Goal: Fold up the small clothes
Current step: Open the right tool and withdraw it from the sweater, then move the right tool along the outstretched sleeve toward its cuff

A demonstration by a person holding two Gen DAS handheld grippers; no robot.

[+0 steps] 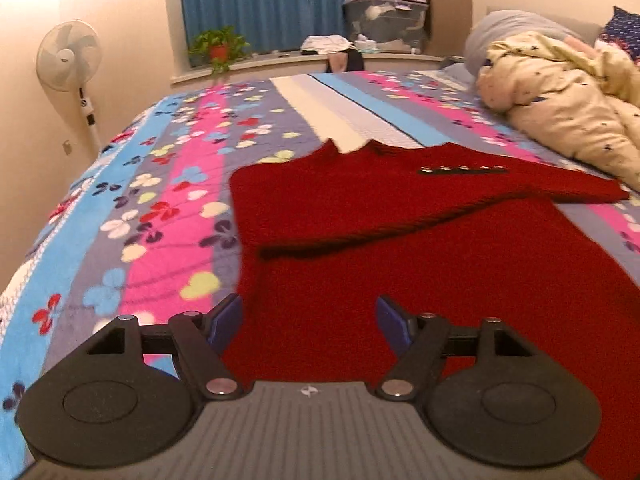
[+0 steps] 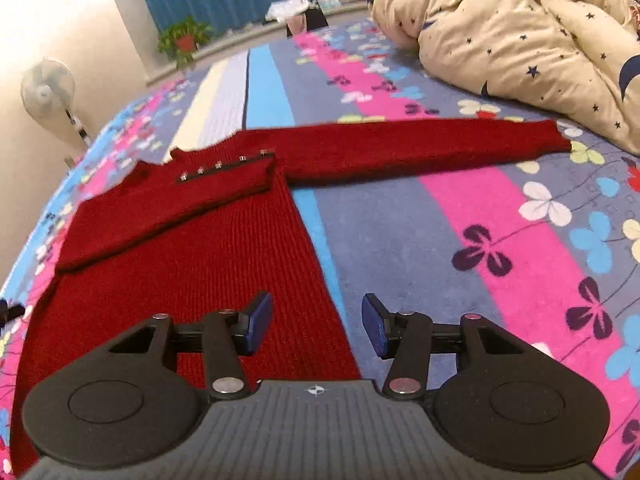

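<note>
Grippers first: our left gripper and right gripper both hang apart with nothing between them. Past them we see the red sweater flat on the bedspread, one sleeve folded over it. It looks soft and floppy. Farther off lies the straight sleeve; we think its cuff is best to pinch.

sweater hem cut off, fan blurred

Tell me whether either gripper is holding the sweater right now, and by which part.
Nothing is held. Both the left gripper and right gripper have open, empty jaws above the sweater.
</note>
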